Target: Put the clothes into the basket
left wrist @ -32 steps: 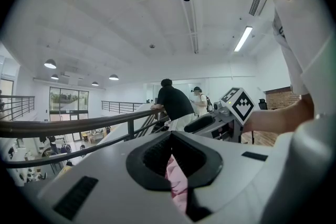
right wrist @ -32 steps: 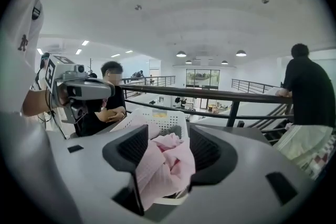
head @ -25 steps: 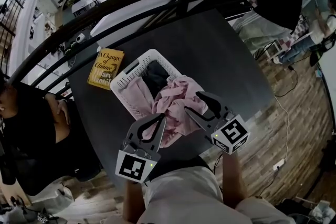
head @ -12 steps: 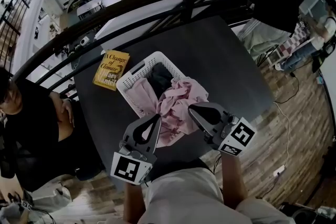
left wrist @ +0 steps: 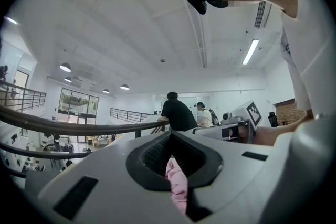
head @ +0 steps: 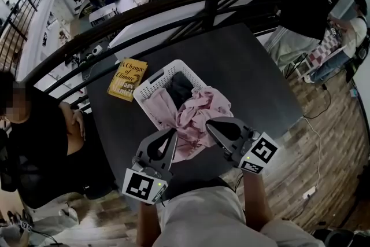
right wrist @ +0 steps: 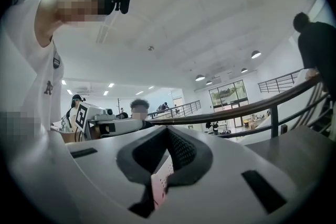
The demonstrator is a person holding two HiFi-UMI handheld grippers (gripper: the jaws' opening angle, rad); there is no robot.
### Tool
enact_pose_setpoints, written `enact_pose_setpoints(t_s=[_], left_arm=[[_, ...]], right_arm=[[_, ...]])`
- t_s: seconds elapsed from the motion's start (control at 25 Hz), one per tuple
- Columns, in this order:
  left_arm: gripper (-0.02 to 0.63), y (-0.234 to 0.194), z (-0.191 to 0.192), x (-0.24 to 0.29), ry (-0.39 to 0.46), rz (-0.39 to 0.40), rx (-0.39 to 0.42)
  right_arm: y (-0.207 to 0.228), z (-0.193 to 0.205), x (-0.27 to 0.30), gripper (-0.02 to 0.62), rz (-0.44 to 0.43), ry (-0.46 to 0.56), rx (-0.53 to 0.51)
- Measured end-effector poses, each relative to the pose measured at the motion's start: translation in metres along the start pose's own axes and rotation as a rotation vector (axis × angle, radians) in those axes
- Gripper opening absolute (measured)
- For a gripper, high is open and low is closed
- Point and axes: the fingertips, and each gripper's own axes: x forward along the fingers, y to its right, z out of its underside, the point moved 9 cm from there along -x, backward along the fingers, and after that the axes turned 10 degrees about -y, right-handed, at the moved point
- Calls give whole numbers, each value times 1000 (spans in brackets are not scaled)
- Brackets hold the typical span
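While both pairs of jaws are shut, each pinches a fold of the pink garment (head: 195, 115): the left gripper (left wrist: 169, 150) shows a bright pink strip of it hanging between its closed pads, and the right gripper (right wrist: 167, 139) shows a paler, faintly dotted strip in the same place. Garment: soft, rumpled, light pink, bunched in loose folds. It lies partly inside the white perforated basket (head: 151, 81) and spills over the near rim onto the bench (head: 248, 66), toward the person. In the head view the left gripper's tip sits at the garment's near-left edge and the right gripper's tip at its near-right edge. Basket contents: a dark garment (head: 180, 85) at the far side, a paler pink piece along the left wall, and the bunched pink garment on top at the right. Pose: both grippers point away from the person toward the basket, roughly level and side by side, with the marker cubes at the near ends. A yellow book (head: 127, 79) lies on the bench just left of the basket. A dark curved railing (head: 173, 3) runs beyond the bench.
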Motion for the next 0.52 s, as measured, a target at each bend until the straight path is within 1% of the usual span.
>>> enact_pose_setpoints(t_s=[0.52], left_arm=[[2, 3, 2, 1, 1, -6, 4]], right_arm=[[1, 5, -3, 15, 5, -28, 3]])
